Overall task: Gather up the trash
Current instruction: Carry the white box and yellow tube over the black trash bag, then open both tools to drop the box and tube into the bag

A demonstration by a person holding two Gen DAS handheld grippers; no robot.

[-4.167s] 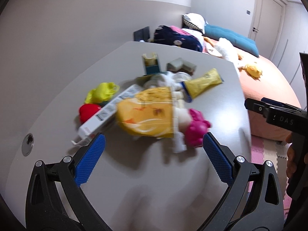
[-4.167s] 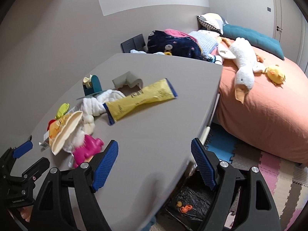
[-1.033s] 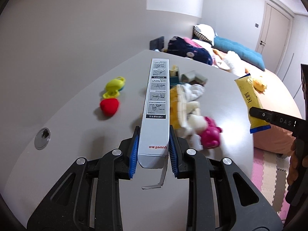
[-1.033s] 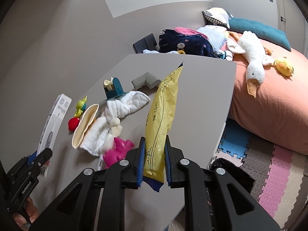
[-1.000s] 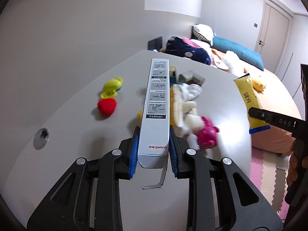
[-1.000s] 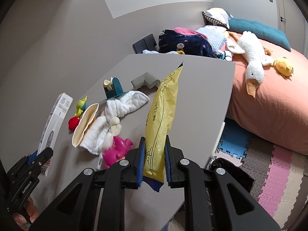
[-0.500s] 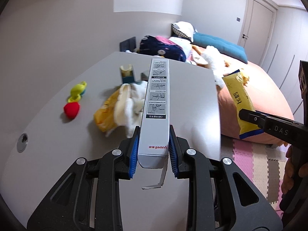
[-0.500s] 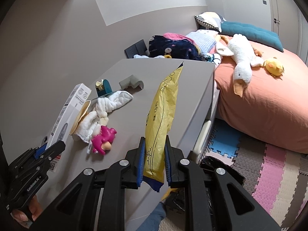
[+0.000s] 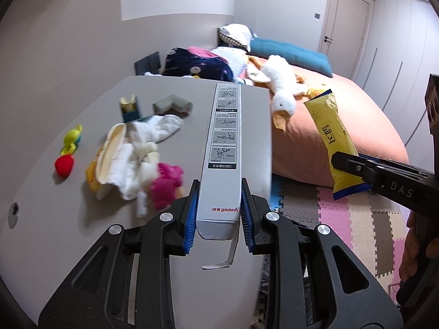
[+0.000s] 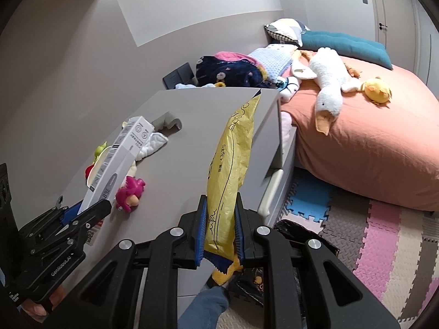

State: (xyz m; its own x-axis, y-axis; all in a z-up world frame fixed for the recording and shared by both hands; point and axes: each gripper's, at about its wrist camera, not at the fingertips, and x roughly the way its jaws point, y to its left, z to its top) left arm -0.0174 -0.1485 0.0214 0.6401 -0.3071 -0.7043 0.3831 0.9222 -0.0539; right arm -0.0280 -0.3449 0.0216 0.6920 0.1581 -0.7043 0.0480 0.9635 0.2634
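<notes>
My left gripper (image 9: 218, 192) is shut on a long white box (image 9: 223, 137) with printed pictures, held lengthwise over the grey table (image 9: 178, 87) near its right edge. My right gripper (image 10: 220, 211) is shut on a yellow snack wrapper (image 10: 233, 148) that stands up between its pads, over the table's corner. In the left wrist view the right gripper (image 9: 354, 164) and wrapper (image 9: 332, 134) hang past the table's edge, above the floor. From the right wrist, the left gripper (image 10: 82, 211) and box (image 10: 120, 153) show at lower left. A black bag (image 10: 301, 235) lies on the floor under the edge.
On the table lie a pink toy (image 9: 164, 183), a white cloth bundle (image 9: 131, 148), a red strawberry toy (image 9: 64, 164) and a grey corner piece (image 9: 171, 105). An orange bed (image 10: 370, 142) with a goose plush (image 10: 326, 87) stands right. Foam mats (image 10: 384, 233) cover the floor. A person's leg (image 10: 211, 301) is below.
Both grippers have carried the box and the wrapper to the right, from over the toys toward the table's bed-side edge. The floor mats and bed now fill more of both views.
</notes>
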